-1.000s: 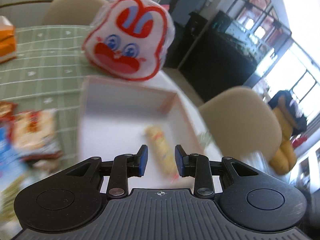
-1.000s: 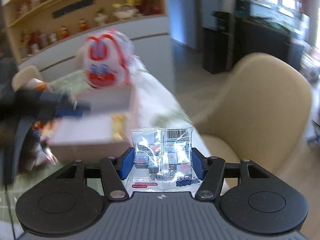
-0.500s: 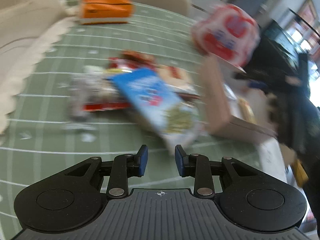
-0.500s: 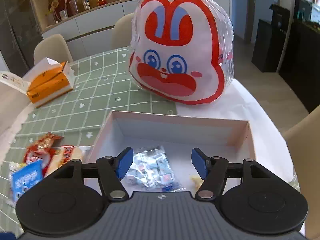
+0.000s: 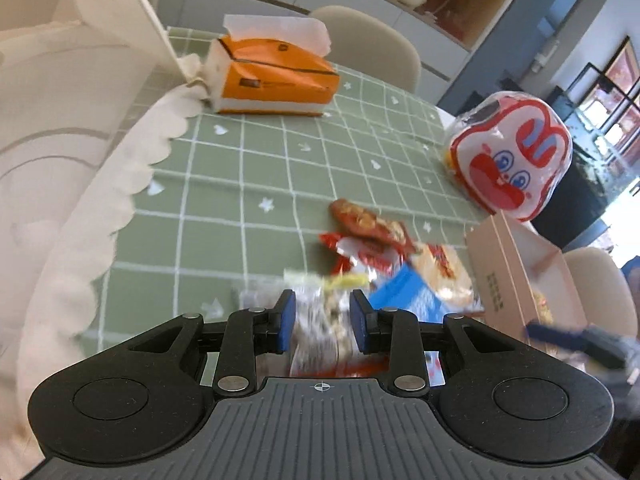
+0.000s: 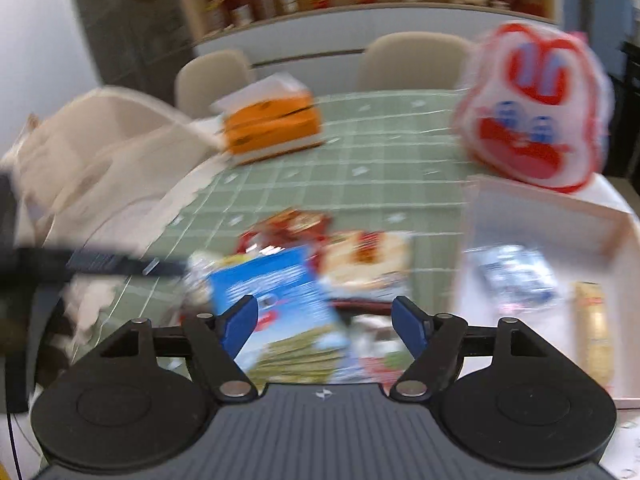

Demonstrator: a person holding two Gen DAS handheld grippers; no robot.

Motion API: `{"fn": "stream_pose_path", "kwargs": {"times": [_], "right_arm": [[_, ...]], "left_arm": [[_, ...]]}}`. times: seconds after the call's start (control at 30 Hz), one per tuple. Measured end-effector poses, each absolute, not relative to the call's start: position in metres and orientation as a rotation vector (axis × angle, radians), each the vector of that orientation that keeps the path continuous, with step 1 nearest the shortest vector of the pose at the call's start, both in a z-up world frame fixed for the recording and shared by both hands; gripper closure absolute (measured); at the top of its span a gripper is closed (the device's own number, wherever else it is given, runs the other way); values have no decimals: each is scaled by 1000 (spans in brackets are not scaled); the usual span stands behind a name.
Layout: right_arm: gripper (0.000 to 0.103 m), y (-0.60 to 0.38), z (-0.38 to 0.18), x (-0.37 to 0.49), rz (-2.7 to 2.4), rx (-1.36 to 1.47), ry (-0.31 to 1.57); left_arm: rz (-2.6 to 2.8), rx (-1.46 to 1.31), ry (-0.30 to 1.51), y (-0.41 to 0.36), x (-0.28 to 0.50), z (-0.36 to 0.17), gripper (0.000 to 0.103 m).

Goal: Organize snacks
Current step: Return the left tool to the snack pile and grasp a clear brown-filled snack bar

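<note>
Left hand-held gripper point(image 5: 322, 322) jaws apart, straddling clear snack packet point(image 5: 320, 320) on table point(image 5: 256, 168); right hand-held gripper point(image 6: 324, 326) wide apart over blue packet point(image 6: 280, 304); light, crinkly, slippery film, pinch mid-body

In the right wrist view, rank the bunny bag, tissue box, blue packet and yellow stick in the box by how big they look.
1. Bunny bag
2. Blue packet, close behind; it is nearer the camera, so unsure
3. Tissue box
4. Yellow stick, clearly smallest
</note>
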State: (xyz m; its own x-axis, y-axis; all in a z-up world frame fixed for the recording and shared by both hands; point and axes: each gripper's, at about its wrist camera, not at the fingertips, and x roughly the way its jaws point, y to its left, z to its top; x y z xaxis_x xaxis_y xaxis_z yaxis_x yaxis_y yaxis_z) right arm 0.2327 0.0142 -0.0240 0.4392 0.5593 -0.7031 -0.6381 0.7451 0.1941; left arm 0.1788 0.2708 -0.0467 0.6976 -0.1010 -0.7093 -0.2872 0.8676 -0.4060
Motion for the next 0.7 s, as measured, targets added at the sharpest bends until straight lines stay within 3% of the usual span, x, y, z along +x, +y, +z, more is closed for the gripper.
{"fn": "stream_pose_path", "kwargs": {"times": [0.17, 0.2, 0.33, 0.5, 0.7], "right_arm": [[27, 51, -53, 231, 765, -185, 862], [23, 52, -56, 230, 762, -192, 845], [22, 41, -55, 229, 740, -126, 879], [50, 12, -55, 202, 730, -70, 942], [51, -23, -59, 169, 695, -17, 988]], "left_arm": [[106, -506, 779, 278, 203, -56, 70], [97, -485, 793, 278, 209, -59, 70], [48, -450, 870, 279, 222, -75, 70], [-73, -436, 899, 260, 202, -75, 71], [-191, -436, 925, 235, 163, -71, 71]]}}
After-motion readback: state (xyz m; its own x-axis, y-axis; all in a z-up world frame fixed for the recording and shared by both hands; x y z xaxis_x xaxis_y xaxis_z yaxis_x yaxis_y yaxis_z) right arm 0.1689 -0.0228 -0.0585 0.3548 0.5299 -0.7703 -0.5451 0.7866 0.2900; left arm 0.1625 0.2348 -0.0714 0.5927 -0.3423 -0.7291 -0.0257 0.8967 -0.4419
